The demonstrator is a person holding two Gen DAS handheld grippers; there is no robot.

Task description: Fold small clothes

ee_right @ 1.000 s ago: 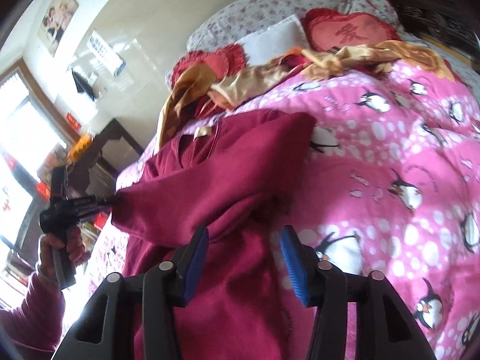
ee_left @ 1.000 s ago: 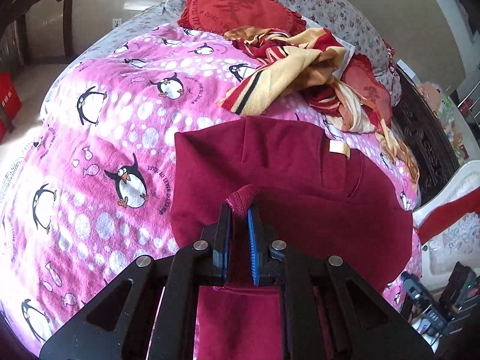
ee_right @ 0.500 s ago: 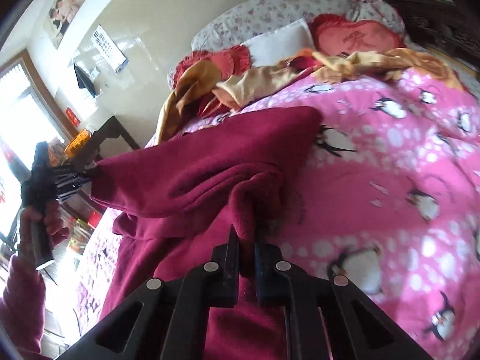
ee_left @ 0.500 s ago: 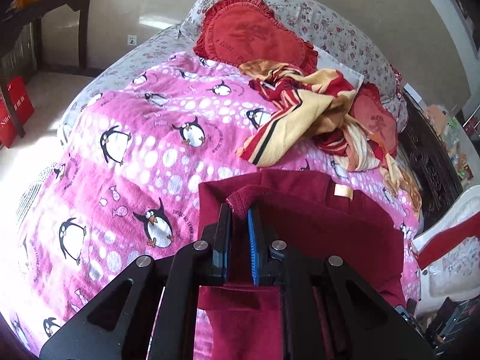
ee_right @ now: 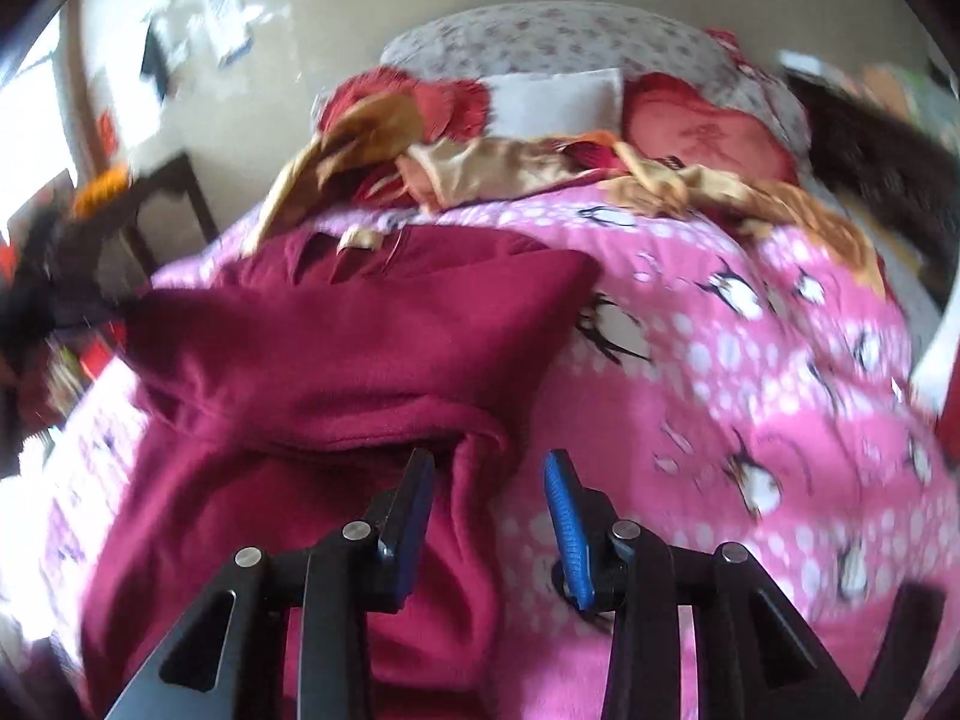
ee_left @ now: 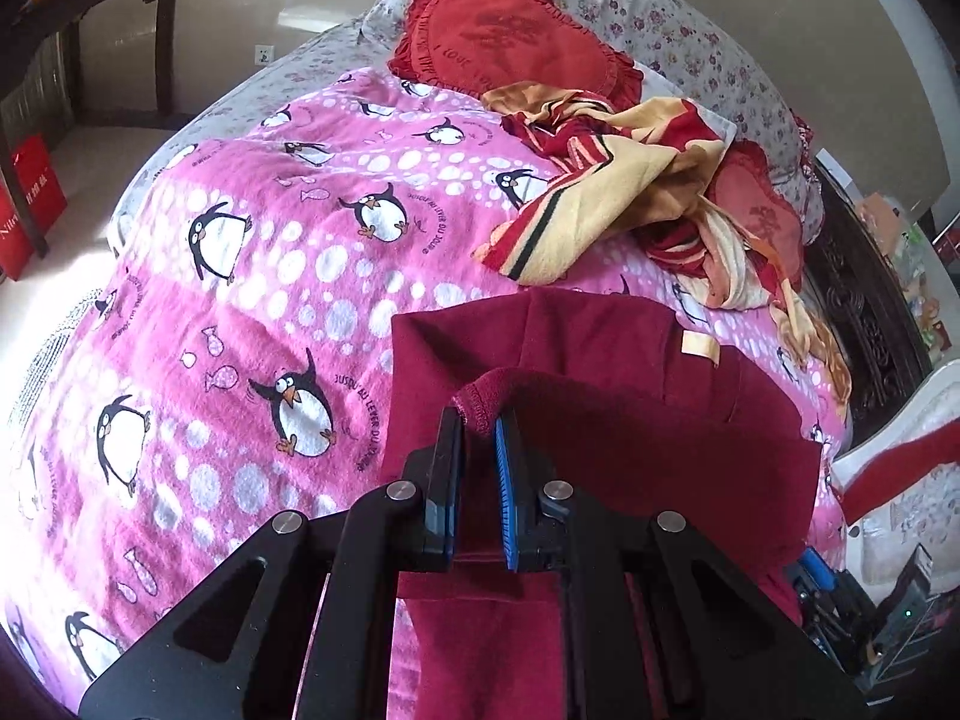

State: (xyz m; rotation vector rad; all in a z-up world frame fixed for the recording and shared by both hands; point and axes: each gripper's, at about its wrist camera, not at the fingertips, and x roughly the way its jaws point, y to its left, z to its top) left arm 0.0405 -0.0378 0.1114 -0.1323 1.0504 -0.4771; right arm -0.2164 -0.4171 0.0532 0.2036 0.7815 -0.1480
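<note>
A maroon fleece garment [ee_left: 636,420] lies on the pink penguin blanket [ee_left: 252,276], partly folded over itself, with a pale label [ee_left: 699,349] near its collar. My left gripper [ee_left: 478,420] is shut on a hemmed edge of the garment and holds it up above the rest. In the right wrist view the garment [ee_right: 336,348] fills the lower left. My right gripper [ee_right: 489,468] is open, with a fold of the maroon cloth lying between its fingers and against the left one. The right view is motion-blurred.
A crumpled red and cream striped cloth [ee_left: 624,192] lies at the head of the bed beside red heart cushions [ee_left: 504,42] and floral pillows. A dark wooden table [ee_left: 90,12] stands at the left. A dark carved bed frame [ee_left: 864,324] runs along the right.
My right gripper, shut on the garment half a second ago, has opened and let the cloth go. My left gripper stays shut on the hem and has lowered slightly toward the bed.
</note>
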